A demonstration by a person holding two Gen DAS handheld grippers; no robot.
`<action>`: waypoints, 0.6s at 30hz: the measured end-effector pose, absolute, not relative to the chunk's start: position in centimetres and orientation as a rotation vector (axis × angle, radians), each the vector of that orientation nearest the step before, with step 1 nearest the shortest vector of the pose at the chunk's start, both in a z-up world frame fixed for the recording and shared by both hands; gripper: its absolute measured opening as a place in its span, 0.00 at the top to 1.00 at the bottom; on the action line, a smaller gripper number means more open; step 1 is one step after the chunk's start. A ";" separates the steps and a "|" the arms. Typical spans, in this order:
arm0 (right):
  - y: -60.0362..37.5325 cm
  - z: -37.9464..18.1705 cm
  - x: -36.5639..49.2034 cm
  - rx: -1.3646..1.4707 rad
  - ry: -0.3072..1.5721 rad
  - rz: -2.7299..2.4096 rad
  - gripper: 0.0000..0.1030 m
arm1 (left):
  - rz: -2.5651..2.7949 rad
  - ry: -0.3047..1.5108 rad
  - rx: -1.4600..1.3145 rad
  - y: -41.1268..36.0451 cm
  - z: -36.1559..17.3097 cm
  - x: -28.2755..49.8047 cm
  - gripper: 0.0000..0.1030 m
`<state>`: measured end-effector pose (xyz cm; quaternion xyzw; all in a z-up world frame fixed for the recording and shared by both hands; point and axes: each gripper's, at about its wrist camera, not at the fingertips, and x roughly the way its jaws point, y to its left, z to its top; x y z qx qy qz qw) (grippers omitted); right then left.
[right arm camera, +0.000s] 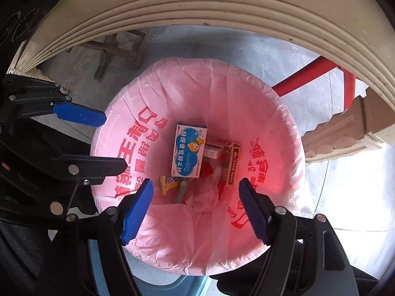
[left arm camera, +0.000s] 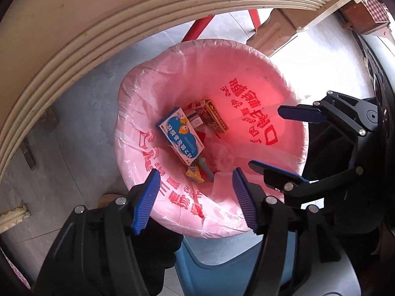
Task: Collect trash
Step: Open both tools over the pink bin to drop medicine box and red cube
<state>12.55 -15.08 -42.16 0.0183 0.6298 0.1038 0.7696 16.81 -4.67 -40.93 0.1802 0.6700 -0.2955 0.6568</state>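
Both grippers hang over the bin point(left arm camera: 246, 254), pink liner point(left arm camera: 259, 79) folded over its rim, floor under a cream table edge point(left arm camera: 74, 37). Left to right in the left wrist view: left gripper point(left arm camera: 195, 201) at the near rim, jaws spread wide, nothing between them; right gripper point(left arm camera: 269, 138) comes in from the right side over the far-right rim, jaws also apart and empty. Trash sits at the liner bottom: blue-and-white medicine box point(left arm camera: 181, 135) lying face up, long axis running diagonally from upper left to lower right in this view; in the right wrist view it runs nearly top to bottom. Next to it a small white carton point(right arm camera: 212, 151), then a brown-and-yellow box point(right arm camera: 230, 166) on its side, long axis roughly parallel to the blue one. Below them a yellow razor-like item point(right arm camera: 167, 185), a grey tube piece point(right arm camera: 181, 192) and crumpled pink plastic point(right arm camera: 205, 197). Judging by this, several items are already dropped in and neither gripper carries anything, so this looks like just after a drop; whether more trash is left outside cannot be told, since no loose trash shows on the visible floor.
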 end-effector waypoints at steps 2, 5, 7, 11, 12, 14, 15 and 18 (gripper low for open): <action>-15.4 -41.8 12.5 0.041 1.371 0.221 0.32 | -0.663 1.512 0.405 -4.8 -40.6 16.7 0.42; -15.6 -41.2 12.2 0.039 1.368 0.207 0.32 | -0.631 1.492 0.395 -5.0 -39.7 16.2 0.42; -16.1 -40.3 11.9 0.059 1.362 0.199 0.32 | -0.601 1.446 0.390 -5.2 -38.2 15.8 0.42; -17.3 -37.3 11.1 0.072 1.301 0.140 0.32 | -0.529 1.342 0.324 -5.6 -34.6 14.9 0.42; -17.7 -36.4 11.0 0.074 1.281 0.122 0.32 | -0.509 1.311 0.291 -5.6 -33.5 14.6 0.42; -18.5 -33.9 10.5 0.072 1.223 0.082 0.32 | -0.476 1.267 0.236 -5.5 -31.5 14.1 0.41; -18.8 -33.1 10.3 0.070 1.200 0.072 0.32 | -0.451 1.241 0.218 -5.6 -30.2 13.9 0.38; -19.8 -29.6 9.6 0.061 1.116 0.022 0.28 | -0.399 1.146 0.196 -5.9 -26.7 13.1 0.33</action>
